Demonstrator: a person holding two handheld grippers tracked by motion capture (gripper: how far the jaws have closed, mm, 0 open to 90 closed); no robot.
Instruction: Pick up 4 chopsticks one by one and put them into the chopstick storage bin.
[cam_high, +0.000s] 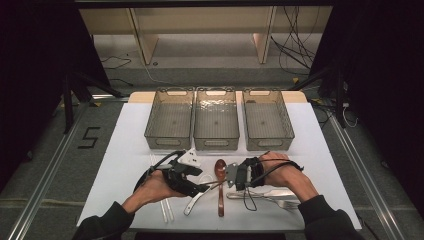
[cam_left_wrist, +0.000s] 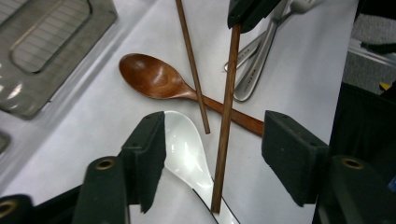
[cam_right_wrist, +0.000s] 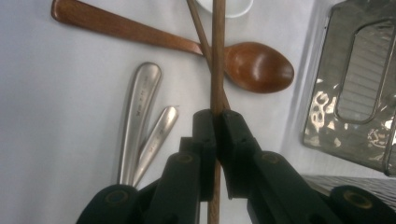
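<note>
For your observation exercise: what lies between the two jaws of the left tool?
In the left gripper view, a wooden chopstick runs between the left tool's open jaws, neither pad touching it. Beneath it lies the white spoon.

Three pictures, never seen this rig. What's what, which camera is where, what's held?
No robot: a person works at a white table, with a hand-held two-jaw tool in each hand. The wide picture comes from a fixed camera above; the left gripper shows at its left, the right gripper opposite. The other two come from cameras riding on the grippers, looking along their black jaws.

On the table: three clear bins at the far side, a wooden spoon, a white spoon, metal cutlery and clear sticks.

The right gripper is shut on one wooden chopstick. The left gripper's jaws stand either side of it, not yet pressing. A second chopstick lies across the wooden spoon.
</note>
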